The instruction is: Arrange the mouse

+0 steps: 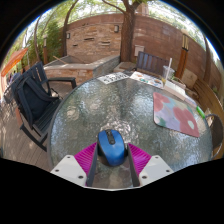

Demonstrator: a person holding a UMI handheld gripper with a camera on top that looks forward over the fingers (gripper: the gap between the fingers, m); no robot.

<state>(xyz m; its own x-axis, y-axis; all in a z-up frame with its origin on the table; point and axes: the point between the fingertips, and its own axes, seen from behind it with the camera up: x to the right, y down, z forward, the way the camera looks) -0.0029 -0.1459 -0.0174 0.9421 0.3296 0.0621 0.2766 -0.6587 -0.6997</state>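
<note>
Fingers (111, 160) pinching a blue mouse (111, 146), pink pads (86, 155) pressed against both its sides. Held just above the near edge of a round glass surface (110, 110). Beyond, to the right, a colourful mat (178, 112); to the left, a black chair (35, 98).

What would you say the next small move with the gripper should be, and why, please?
Probably carry the blue mouse toward the mouse pad. The gripper appears shut on the mouse over the glass table, and the pad lies beyond the fingers, off to one side.
</note>
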